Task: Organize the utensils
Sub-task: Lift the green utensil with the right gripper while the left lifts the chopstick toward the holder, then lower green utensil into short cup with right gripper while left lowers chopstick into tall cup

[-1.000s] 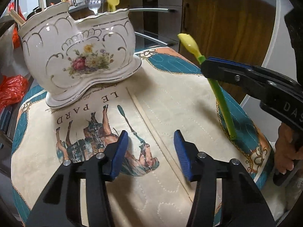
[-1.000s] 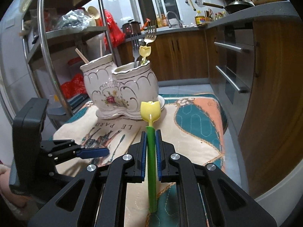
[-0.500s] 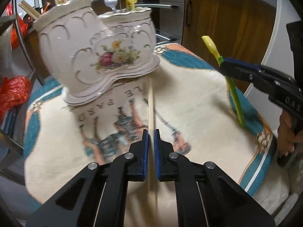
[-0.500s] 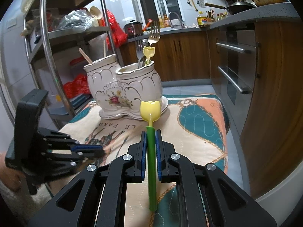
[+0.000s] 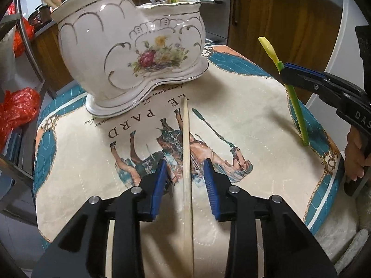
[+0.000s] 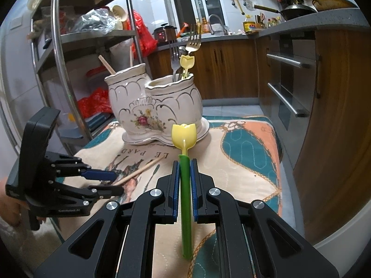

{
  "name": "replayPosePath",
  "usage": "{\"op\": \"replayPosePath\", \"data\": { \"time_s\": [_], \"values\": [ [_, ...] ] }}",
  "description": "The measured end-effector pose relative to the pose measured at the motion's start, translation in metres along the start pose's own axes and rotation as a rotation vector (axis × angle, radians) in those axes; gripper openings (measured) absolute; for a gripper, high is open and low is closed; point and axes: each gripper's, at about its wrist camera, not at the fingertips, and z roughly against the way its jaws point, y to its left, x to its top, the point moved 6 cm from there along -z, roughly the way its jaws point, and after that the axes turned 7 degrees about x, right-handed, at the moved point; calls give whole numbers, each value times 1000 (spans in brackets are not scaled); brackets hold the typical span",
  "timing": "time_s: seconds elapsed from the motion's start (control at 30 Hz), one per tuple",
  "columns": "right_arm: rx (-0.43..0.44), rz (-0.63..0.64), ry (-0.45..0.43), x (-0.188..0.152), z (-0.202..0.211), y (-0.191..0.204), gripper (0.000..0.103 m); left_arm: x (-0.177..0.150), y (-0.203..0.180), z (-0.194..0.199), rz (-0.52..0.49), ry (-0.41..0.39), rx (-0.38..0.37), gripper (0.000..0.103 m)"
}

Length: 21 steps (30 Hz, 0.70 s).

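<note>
Left wrist view: left gripper [image 5: 185, 180] has its jaws spread around a chopstick [image 5: 186, 153] lying on the mat [image 5: 255, 120], tip toward the ceramic holder [image 5: 129, 53]; right wrist view: right gripper [image 6: 184, 185] clamps the tulip spoon [image 6: 184, 162] upright, head up.

A glossy white ceramic holder [image 5: 129, 53] with gilt trim and painted flowers sits on matt, quilted printed cloth [image 5: 243, 106]. A pale, smooth wooden chopstick [image 5: 187, 162] lies on the cloth. The tulip-topped pick [image 6: 185, 180] looks like smooth green and yellow plastic. Metal forks [image 6: 193, 42] shine. Each gripper [image 5: 185, 180] is matt black with ribbed blue pads [image 5: 212, 185].
</note>
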Motion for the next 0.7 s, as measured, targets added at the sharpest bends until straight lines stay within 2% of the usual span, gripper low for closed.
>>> {"op": "replayPosePath", "data": {
  "time_s": [0.17,0.23,0.3,0.4,0.53,0.57,0.7],
  "values": [
    [4,5,-10,2,1,2,10,6,-3,-7,-41,1,13,31],
    [8,8,-13,3,2,4,10,5,-4,-6,-65,0,18,17],
    [9,12,-17,4,2,6,10,3,-2,-5,-77,-4,16,9],
    [10,25,-38,8,6,11,10,4,0,-9,-84,-27,12,6],
    [23,31,-82,15,11,15,10,4,5,-2,-94,-101,16,5],
    [25,31,-98,18,14,15,10,5,5,6,-95,-148,-13,5],
    [8,55,-133,29,19,18,10,5,15,37,-82,-282,-36,5]
  ]
}}
